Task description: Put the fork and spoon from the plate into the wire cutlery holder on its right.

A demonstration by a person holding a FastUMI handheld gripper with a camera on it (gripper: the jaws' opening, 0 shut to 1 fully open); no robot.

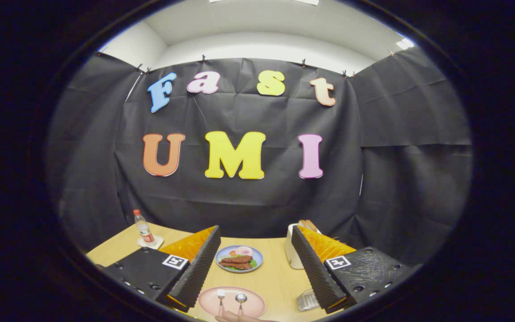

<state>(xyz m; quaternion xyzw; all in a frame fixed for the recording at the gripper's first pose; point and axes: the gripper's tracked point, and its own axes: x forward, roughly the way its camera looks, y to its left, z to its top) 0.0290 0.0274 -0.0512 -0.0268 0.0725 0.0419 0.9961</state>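
gripper (252, 264) fingers wide apart, holding nothing | fork (221, 298) and spoon (240, 300) side by side on pink plate (208, 302) between fingers | likely light, stiff, slippery; pinch mid-handle | wire cutlery holder (307, 300) just right

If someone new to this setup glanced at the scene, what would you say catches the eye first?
First the open gripper, its fingers spread wide above the wooden table. Between them, near the fingers, lies a round pink plate holding a small fork and spoon; beyond it sits a blue plate of food. The wire cutlery holder shows by the right finger, and a clear plastic bottle stands beyond the left one.
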